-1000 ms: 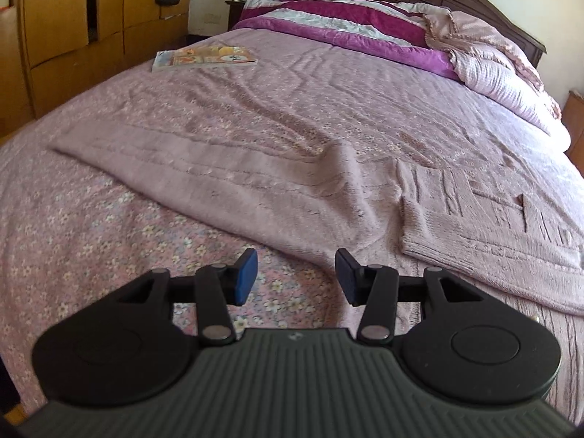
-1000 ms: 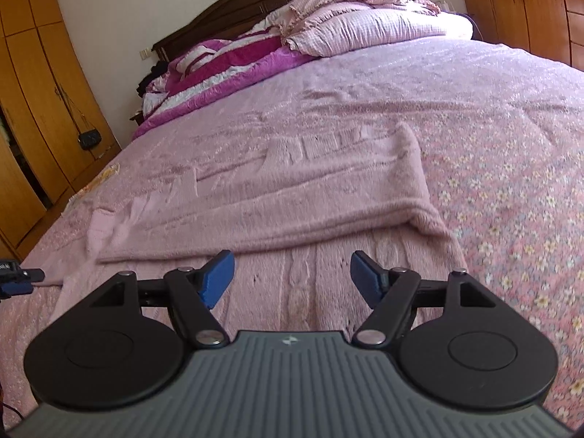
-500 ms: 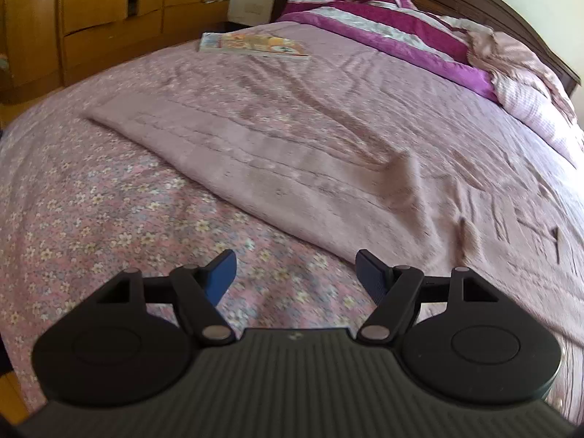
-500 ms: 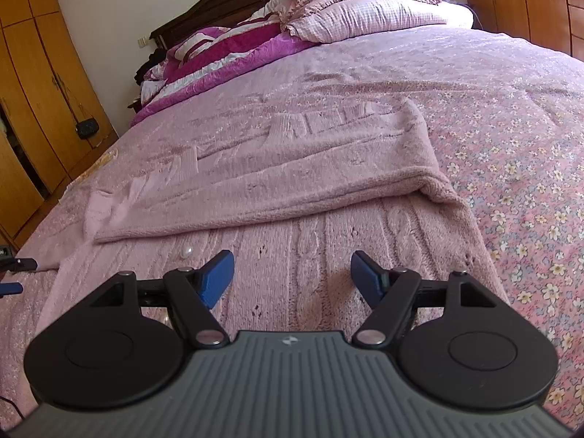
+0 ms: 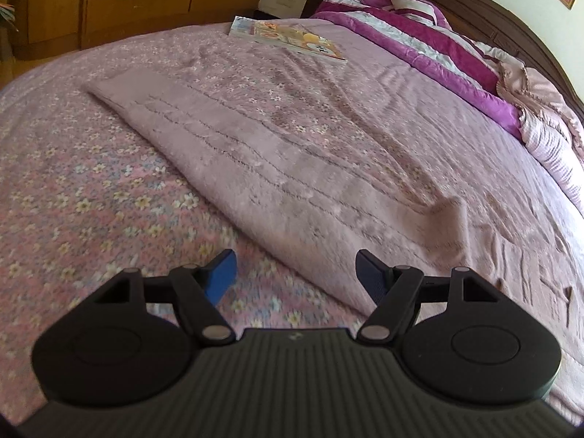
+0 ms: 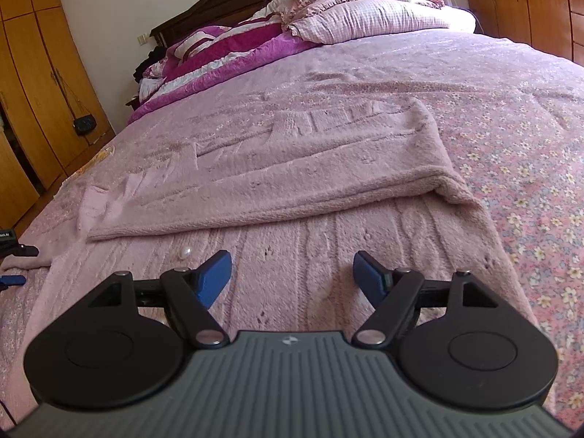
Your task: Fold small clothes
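Observation:
A pale pink knitted cardigan lies spread on the floral bedspread. In the left wrist view its long sleeve (image 5: 255, 153) stretches away to the far left. My left gripper (image 5: 295, 273) is open and empty, low over the sleeve's near edge. In the right wrist view the cardigan body (image 6: 310, 171) lies with one sleeve folded across it, and a pearl button (image 6: 184, 253) shows on the front panel. My right gripper (image 6: 292, 273) is open and empty just above the cardigan's lower front. The tip of the left gripper shows at the far left edge (image 6: 12, 279).
A picture book (image 5: 288, 36) lies on the bed beyond the sleeve. A folded magenta quilt (image 5: 419, 43) and pink pillows (image 6: 365, 18) are piled at the headboard. Wooden wardrobes (image 6: 33, 91) stand left of the bed and a wooden dresser (image 6: 529, 7) stands right.
My left gripper has opened wider and swung left along the sleeve. My right gripper has moved forward and lower over the cardigan's front, staying open.

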A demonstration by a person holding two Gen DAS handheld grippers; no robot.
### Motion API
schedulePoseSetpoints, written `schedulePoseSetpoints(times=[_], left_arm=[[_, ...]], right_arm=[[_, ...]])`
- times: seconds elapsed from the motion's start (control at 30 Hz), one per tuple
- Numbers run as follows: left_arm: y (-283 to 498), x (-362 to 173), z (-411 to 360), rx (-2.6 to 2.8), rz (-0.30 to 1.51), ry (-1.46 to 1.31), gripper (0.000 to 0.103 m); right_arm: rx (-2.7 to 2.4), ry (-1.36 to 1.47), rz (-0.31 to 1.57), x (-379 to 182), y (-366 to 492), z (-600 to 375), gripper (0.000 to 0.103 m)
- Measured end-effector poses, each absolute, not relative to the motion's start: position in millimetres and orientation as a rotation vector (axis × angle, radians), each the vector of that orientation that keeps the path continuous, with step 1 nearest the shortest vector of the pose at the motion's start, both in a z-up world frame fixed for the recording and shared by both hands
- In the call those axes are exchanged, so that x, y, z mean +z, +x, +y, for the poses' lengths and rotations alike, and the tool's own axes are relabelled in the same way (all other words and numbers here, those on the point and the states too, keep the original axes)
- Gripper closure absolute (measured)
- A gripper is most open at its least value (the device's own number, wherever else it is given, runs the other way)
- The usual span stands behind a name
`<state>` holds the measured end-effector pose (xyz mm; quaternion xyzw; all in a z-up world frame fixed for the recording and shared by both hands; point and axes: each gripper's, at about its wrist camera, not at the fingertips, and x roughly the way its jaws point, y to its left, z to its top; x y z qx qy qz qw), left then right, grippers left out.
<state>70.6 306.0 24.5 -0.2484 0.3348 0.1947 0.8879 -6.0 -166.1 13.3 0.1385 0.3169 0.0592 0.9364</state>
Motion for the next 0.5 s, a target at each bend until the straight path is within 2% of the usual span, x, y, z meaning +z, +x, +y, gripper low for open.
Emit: schedulePoseSetpoints(times=[0.17,0.3,0.43,0.5], left_arm=[[81.9,16.9,312.5,0.409,0.653,-0.532,0.016],[91.5,13.5,311.6,0.442,0.623,-0.494,0.016],[95.2,5.4,306.7,0.457,0.578,-0.426,0.016],[97.2,2.9,301.5,0.445,0.576,-0.384,0.008]], right_arm=[[0.115,0.236,0.623,2.6,0.6,-158.8,0.019],[0.119,0.218,0.607,-1.1,4.9,-153.4,0.011],[0.121,0.232,0.594,-5.0,7.4,-153.7,0.008],[0.128,0.219,0.589,-6.8,6.7,-152.5,0.006]])
